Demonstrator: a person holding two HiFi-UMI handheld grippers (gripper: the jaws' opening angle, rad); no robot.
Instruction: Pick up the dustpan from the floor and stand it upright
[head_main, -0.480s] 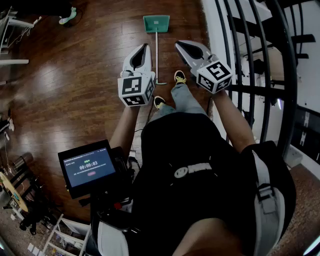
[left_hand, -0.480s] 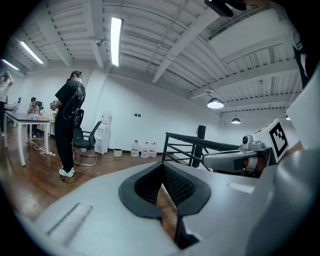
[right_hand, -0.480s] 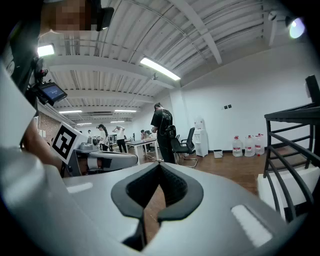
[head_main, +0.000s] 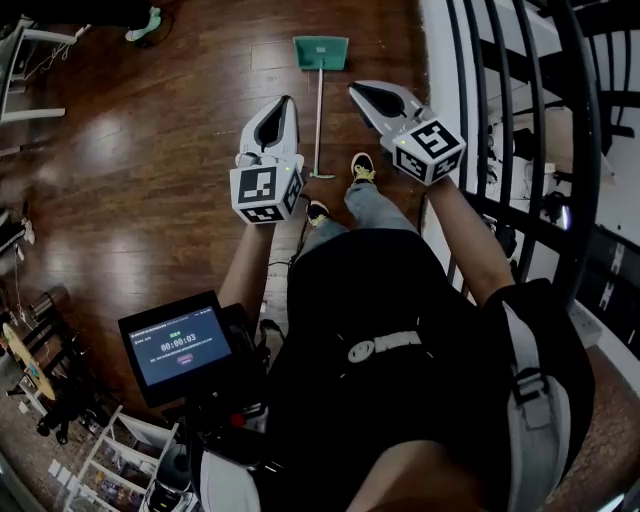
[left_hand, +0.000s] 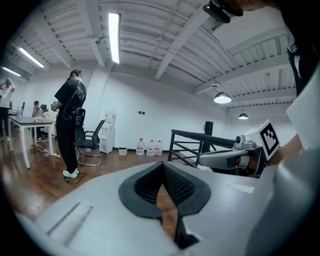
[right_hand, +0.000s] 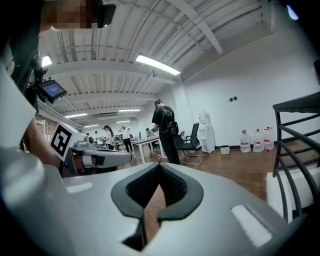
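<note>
The green dustpan lies flat on the wooden floor at the top of the head view. Its long thin handle runs back toward my feet. My left gripper is held in the air left of the handle, well short of the pan, and its jaws meet at the tips with nothing between them. My right gripper hovers right of the handle, also shut and empty. Both point nearly level across the room, so neither gripper view shows the dustpan.
A black metal railing and a white wall base run along the right. My shoes stand near the handle's end. A screen hangs at my chest. A person, an office chair, tables and water bottles stand farther off.
The head view has shifted a little, so the dustpan sits slightly lower and to the right. Both grippers stay shut and keep their places on either side of the handle.
</note>
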